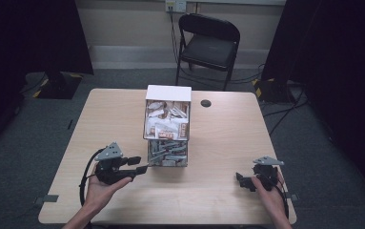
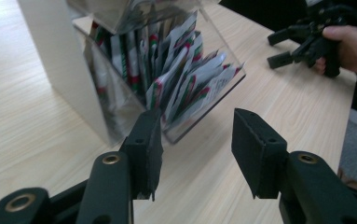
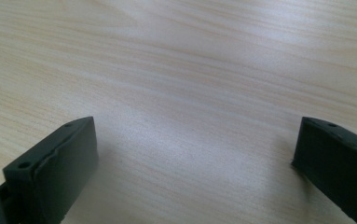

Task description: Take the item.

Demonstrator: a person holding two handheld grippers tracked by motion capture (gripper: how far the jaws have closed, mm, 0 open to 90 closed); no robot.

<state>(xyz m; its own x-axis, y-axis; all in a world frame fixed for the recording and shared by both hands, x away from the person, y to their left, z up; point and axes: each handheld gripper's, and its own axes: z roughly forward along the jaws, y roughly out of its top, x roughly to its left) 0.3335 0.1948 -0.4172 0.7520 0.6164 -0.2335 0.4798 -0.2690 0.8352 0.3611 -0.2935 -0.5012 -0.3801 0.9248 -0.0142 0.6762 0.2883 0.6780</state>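
A clear two-tier dispenser box (image 1: 167,125) stands mid-table, white sachets in its upper bin and grey-wrapped sachets (image 1: 168,153) in the lower one. In the left gripper view the lower bin's sachets (image 2: 176,79) show green and red print behind the clear wall. My left gripper (image 1: 141,165) is open just left of the lower bin's front corner, nothing between its jaws (image 2: 195,154). My right gripper (image 1: 241,180) rests open low over bare wood (image 3: 195,154) near the table's front right, well away from the box; it also appears far off in the left gripper view (image 2: 283,46).
The wooden table (image 1: 228,138) has a round black cable hole (image 1: 206,103) behind the box. A black folding chair (image 1: 208,43) stands beyond the far edge. Dark stands and cables sit on the floor at both sides.
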